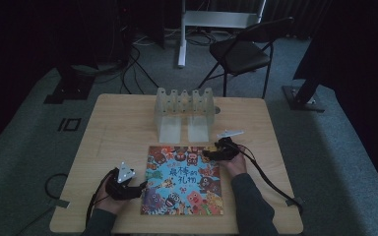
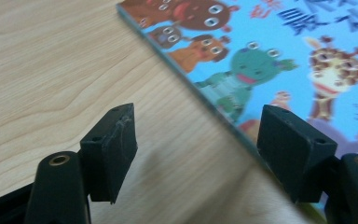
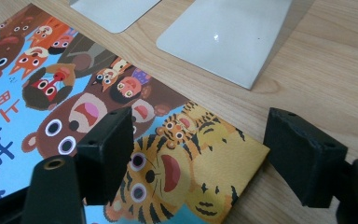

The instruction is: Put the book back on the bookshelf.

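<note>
dim, murky high view; brighter, soft-focus close-ups

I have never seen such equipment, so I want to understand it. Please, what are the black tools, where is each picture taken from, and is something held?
A person holds a hand tool with two black fingers in each hand: the left gripper and the right gripper. One camera looks down from above; one rides on each tool. On the light wooden table lie a colourful cartoon-animal picture book and a translucent plastic rack. Both tools stand open at the book's edges; nothing is held.
</note>
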### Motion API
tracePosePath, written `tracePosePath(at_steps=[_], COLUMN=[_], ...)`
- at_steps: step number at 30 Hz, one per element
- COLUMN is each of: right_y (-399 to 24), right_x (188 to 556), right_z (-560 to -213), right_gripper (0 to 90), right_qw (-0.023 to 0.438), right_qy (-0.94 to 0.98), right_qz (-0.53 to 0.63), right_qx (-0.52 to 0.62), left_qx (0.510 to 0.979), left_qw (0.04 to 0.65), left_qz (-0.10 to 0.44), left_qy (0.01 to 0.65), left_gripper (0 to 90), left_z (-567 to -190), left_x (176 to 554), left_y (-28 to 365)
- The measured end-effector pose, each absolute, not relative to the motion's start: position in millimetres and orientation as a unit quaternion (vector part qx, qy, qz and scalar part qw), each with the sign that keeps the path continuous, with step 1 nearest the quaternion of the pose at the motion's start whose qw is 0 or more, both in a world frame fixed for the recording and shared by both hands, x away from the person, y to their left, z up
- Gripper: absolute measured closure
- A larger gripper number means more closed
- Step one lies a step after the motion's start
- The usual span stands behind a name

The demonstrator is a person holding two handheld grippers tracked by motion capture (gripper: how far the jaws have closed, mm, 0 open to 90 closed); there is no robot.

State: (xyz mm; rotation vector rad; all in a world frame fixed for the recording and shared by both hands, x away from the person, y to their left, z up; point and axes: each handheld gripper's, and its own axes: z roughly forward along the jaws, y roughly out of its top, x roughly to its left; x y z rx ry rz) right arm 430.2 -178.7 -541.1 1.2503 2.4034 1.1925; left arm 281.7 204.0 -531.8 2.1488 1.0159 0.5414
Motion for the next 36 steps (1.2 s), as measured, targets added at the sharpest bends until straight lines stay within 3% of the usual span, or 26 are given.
tracePosePath(at_steps=[8, 17, 31, 36], right_y=[-182.7, -186.9, -188.6, -188.0], right_x=[431.0, 429.5, 426.2, 425.2], right_z=[-534.5, -524.0, -497.5, -487.8], right_gripper=[25.0, 26.4, 27.4, 27.4], right_qw=[0.079, 0.076, 0.076, 0.074], right_qy=[0.797, 0.785, 0.768, 0.763], right_qz=[0.419, 0.442, 0.476, 0.487], right_qx=[0.429, 0.428, 0.422, 0.419], left_qx=[0.837, 0.857, 0.875, 0.883], left_qw=[0.353, 0.362, 0.372, 0.377], left_qz=[0.2, 0.189, 0.174, 0.143], left_qy=[0.368, 0.313, 0.255, 0.239], left_gripper=[15.6, 14.1, 2.3, 2.0], left_z=[-529.3, -526.8, -522.7, -522.6], left_x=[269.6, 252.0, 228.2, 225.9], left_y=[188.0, 163.7, 124.5, 108.2])
